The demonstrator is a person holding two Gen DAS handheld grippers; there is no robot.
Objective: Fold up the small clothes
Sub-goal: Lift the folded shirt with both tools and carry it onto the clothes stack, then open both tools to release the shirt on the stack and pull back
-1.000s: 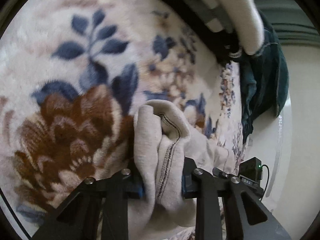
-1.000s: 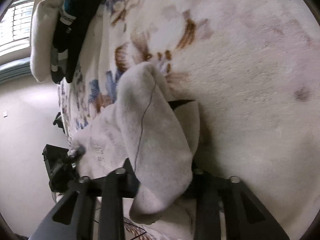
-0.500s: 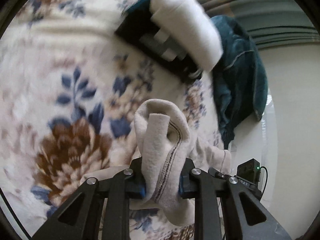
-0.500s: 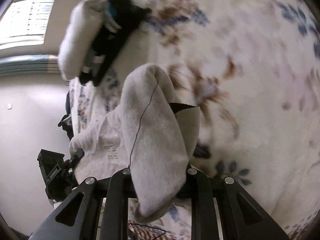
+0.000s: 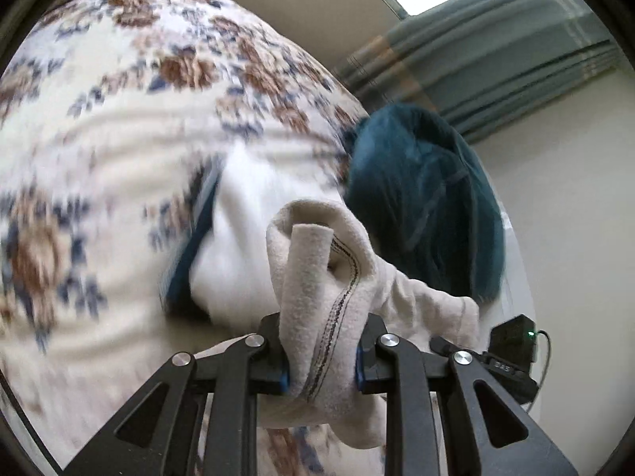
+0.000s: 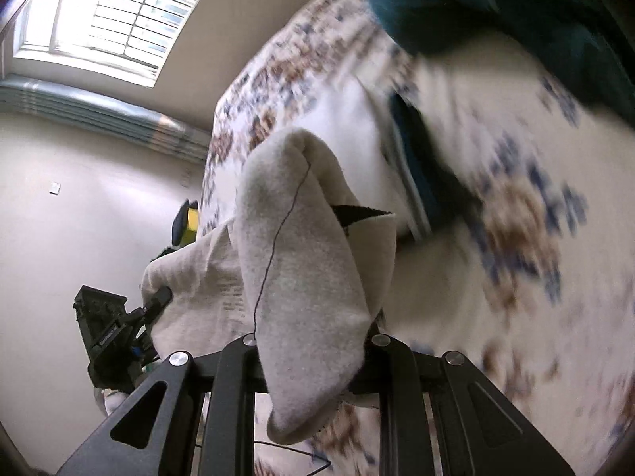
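Gripping one cream garment (image 5: 329, 289) between them, both grippers held it stretched above the floral blanket (image 5: 119, 127), probably to carry it flat for a fold. Left gripper (image 5: 321, 361) was clamped on a bunched, seamed edge that rose past its jaws; right gripper (image 6: 313, 357) was pinched on another corner, cloth (image 6: 301, 261) spilling over and below its jaws. Garment hung between the two, off the blanket. White and dark folded items (image 5: 238, 238) lay behind, a teal cloth (image 5: 428, 198) near the blanket's far edge.
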